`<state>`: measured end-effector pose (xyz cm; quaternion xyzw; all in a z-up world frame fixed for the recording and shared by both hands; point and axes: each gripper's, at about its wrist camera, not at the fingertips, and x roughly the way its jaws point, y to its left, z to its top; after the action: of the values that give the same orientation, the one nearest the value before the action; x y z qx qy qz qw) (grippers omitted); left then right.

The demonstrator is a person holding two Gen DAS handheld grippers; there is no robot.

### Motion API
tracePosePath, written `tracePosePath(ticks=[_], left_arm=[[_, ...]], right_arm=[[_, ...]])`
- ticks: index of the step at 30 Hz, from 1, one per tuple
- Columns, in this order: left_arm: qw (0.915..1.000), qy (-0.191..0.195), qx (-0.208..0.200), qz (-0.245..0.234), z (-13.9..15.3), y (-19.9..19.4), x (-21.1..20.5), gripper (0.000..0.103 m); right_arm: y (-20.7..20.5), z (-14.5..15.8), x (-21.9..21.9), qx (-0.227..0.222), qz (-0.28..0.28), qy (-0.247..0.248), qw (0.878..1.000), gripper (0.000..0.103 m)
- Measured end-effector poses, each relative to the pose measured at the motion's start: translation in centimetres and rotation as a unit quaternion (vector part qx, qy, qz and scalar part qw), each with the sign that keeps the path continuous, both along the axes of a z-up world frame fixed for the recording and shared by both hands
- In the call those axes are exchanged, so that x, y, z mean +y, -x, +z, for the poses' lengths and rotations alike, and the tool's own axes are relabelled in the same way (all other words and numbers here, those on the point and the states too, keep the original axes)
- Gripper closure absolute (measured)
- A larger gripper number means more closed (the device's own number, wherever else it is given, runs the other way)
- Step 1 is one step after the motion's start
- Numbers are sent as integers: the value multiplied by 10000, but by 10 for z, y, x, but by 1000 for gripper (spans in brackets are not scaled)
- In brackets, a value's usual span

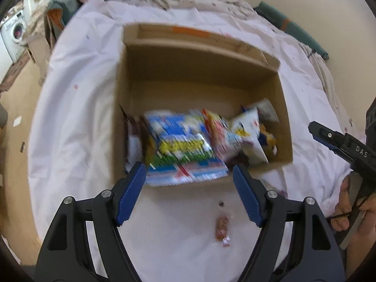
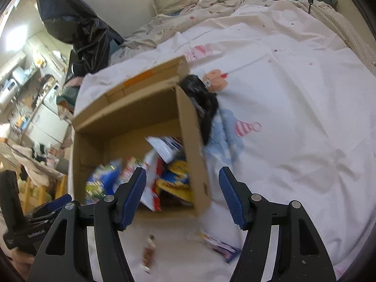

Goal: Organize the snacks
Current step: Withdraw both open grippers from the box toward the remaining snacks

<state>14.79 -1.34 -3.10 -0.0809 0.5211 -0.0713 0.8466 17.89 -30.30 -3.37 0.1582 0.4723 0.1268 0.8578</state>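
Blue ribbed pads line the black left gripper [image 1: 188, 178], whose jaws stand apart with nothing between them at the bottom of the left wrist view. Just past its tips sits an open brown cardboard box [image 1: 285, 122] on a white printed bedsheet [image 1: 77, 108]. Blurred snack packets fill the near end of the box: a large blue, yellow and green bag [image 1: 181, 148] in the middle and a white and yellow bag [image 1: 246, 129] to its right. Below the box, on the sheet, lies a small reddish-brown wrapped snack [image 1: 222, 228]. At the right edge, a hand [image 1: 345, 211] holds the other tool.

In the right wrist view, the black right gripper [image 2: 182, 183] is likewise spread and empty, over the box's near right corner. A flat blue and white packet [image 2: 219, 246] lies on the sheet at lower centre.
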Motion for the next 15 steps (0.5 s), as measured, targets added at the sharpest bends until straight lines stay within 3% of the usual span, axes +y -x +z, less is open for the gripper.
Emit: tracePosePath(ticks=[5, 7, 10, 15], left_arm=[[9987, -342, -66, -363, -20, 23, -37, 29], [9976, -291, 221, -593, -36, 26, -51, 29], [9956, -311, 549, -700, -63, 31, -67, 30], [9891, -467, 979, -997, -101, 39, -90, 43]], right_arm=[[10, -20, -8, 404, 322, 360, 9980, 36], [12, -34, -2, 669, 593, 773, 9930, 36], [16, -54, 7, 1020, 993, 956, 9852, 36], [24, -88, 24, 1536, 1452, 1422, 9670, 36]])
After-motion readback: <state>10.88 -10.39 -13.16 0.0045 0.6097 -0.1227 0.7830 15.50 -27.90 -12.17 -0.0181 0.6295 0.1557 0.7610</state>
